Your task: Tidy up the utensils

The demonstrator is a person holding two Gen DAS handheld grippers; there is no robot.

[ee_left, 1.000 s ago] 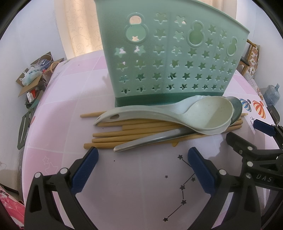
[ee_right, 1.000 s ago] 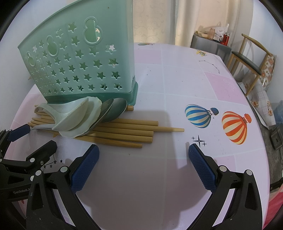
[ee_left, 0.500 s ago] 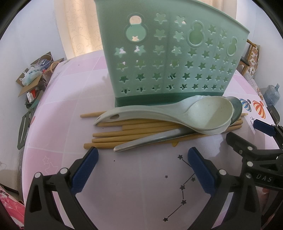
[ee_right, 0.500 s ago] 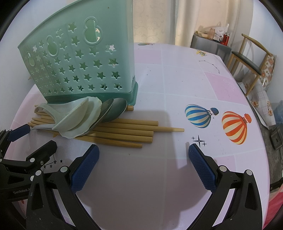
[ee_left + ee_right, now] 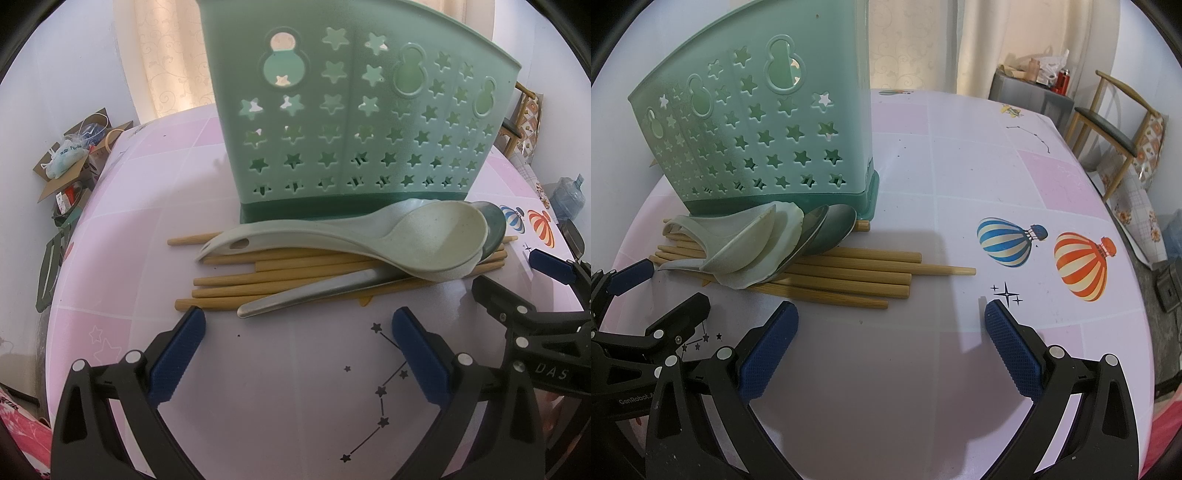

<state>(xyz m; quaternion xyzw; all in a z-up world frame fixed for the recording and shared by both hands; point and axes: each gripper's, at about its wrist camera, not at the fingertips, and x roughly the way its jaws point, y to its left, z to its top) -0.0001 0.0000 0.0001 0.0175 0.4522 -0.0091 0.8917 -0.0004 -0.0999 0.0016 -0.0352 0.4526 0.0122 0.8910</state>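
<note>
A green utensil holder (image 5: 354, 122) with star cut-outs stands upright on the pink table (image 5: 295, 387); it also shows in the right wrist view (image 5: 757, 140). In front of it lie several wooden chopsticks (image 5: 280, 273) (image 5: 857, 273). Pale plastic spoons (image 5: 406, 236) (image 5: 753, 251) and metal spoons (image 5: 310, 295) (image 5: 831, 225) rest on them. My left gripper (image 5: 295, 350) is open and empty just in front of the pile. My right gripper (image 5: 890, 343) is open and empty, in front of the chopstick ends. Each gripper shows in the other's view (image 5: 546, 295) (image 5: 646, 302).
The table cloth has hot-air balloon prints (image 5: 1045, 247) at the right. A wooden chair (image 5: 1115, 129) stands beyond the table's right edge. Cardboard boxes with clutter (image 5: 74, 155) sit on the floor at the left. Curtains (image 5: 923, 44) hang behind.
</note>
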